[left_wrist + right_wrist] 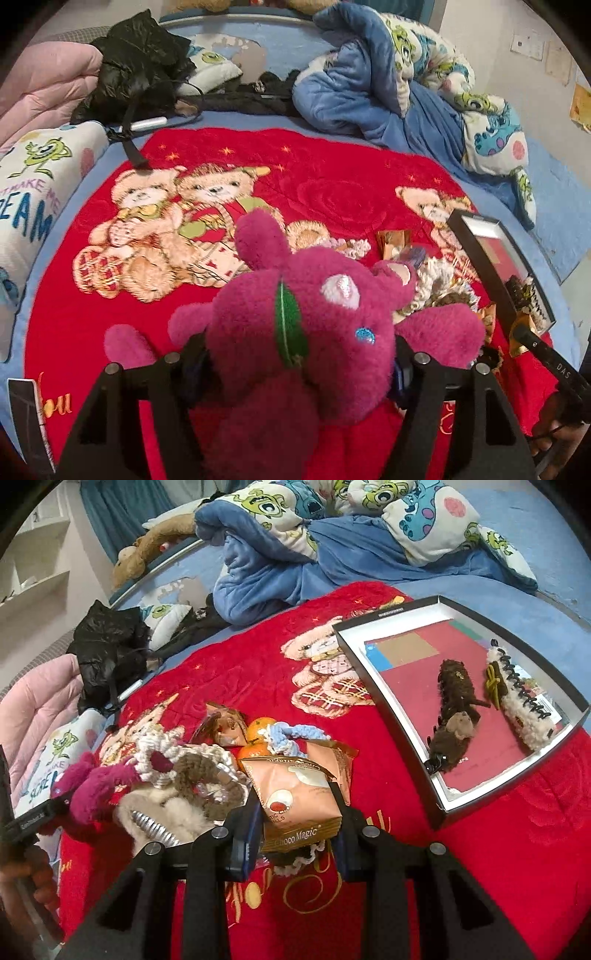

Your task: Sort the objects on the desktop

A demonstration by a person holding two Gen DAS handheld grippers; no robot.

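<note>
My left gripper (301, 362) is shut on a magenta plush bear (295, 317) and holds it over the red blanket (332, 177); the bear also shows at the left of the right wrist view (99, 786). My right gripper (295, 834) is shut on a Choco Magic snack packet (299, 801). Beyond it lies a pile: another snack packet (225, 723), two oranges (258, 727), a blue knitted piece (291, 734), braided scrunchies (192, 771) and a furry hair clip (159, 823). A shallow black box (388, 701) at the right holds a brown furry clip (452, 705) and a cream clip (524, 709).
A blue cartoon duvet (295, 546) is heaped at the back. A black jacket (136, 62) and a pink quilt (44, 81) lie at the back left. A printed pillow (33, 192) sits at the left. The box also shows at the right in the left wrist view (476, 251).
</note>
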